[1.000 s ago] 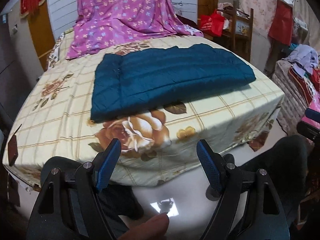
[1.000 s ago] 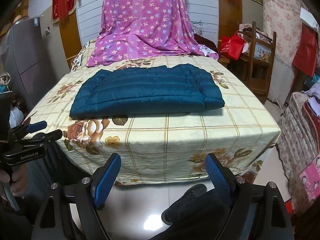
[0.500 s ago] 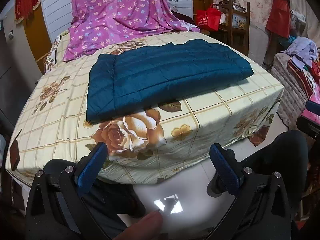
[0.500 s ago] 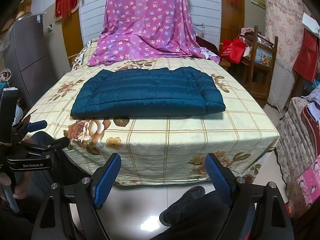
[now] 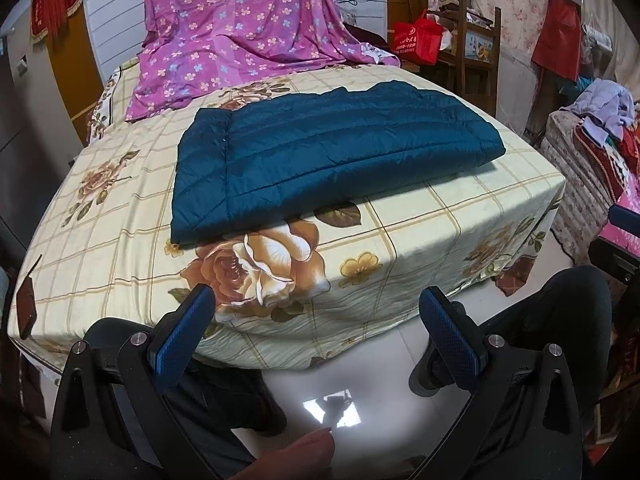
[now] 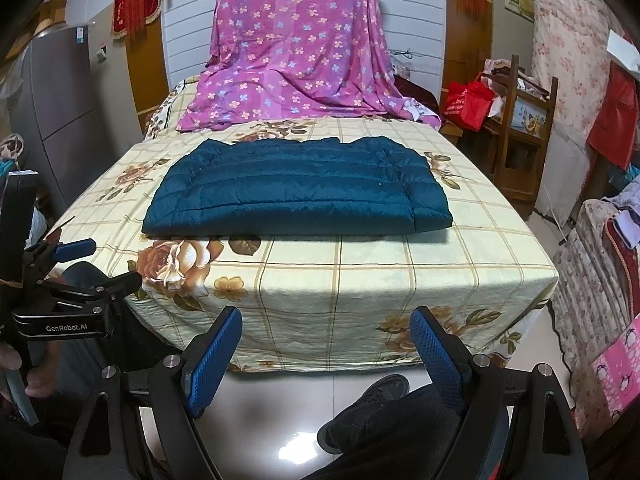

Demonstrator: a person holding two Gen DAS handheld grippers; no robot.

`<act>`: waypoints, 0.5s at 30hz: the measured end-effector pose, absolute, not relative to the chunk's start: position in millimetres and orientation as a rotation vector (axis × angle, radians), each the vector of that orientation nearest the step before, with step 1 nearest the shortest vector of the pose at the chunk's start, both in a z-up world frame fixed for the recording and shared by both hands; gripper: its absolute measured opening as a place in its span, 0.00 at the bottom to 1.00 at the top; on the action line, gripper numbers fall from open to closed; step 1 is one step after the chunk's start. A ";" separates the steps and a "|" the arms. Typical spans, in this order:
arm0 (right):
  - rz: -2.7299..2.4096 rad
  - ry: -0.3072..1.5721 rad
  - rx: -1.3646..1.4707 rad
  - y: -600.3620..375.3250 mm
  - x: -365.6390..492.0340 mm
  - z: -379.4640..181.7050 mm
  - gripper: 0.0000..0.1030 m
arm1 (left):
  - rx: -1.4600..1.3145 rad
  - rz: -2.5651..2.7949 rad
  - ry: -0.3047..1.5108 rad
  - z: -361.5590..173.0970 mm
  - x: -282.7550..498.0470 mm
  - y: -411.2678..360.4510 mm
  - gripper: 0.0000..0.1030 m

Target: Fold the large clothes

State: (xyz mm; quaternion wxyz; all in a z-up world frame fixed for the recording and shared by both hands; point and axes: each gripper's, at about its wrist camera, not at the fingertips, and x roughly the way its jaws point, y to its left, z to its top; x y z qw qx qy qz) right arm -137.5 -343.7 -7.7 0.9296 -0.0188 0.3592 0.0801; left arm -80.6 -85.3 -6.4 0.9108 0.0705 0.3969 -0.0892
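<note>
My left tool [image 5: 316, 316] and right tool [image 6: 326, 336] both gape wide, holding nothing, short of the bed [image 6: 400, 272]. The folded teal jacket [image 6: 296, 188] lies there. "GenRobot.AI" marks the left tool.

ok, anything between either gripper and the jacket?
Nothing visible. Left gripper and right gripper are both open, held off the bed's near edge; only bare bedsheet lies before the jacket.

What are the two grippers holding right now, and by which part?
Nothing. The left gripper and right gripper are both open and empty, short of the bed. The blue jacket lies folded on it, untouched.
</note>
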 end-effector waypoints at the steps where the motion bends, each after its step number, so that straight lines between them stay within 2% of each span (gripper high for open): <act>1: 0.164 0.736 -0.040 -344.2 -136.8 -7.6 0.82 | 0.144 -0.186 0.817 -6.0 -80.6 -85.6 0.99; 15: 0.169 0.737 -0.045 -344.4 -133.7 -5.4 0.82 | 0.132 -0.190 0.820 -5.8 -79.7 -84.0 0.99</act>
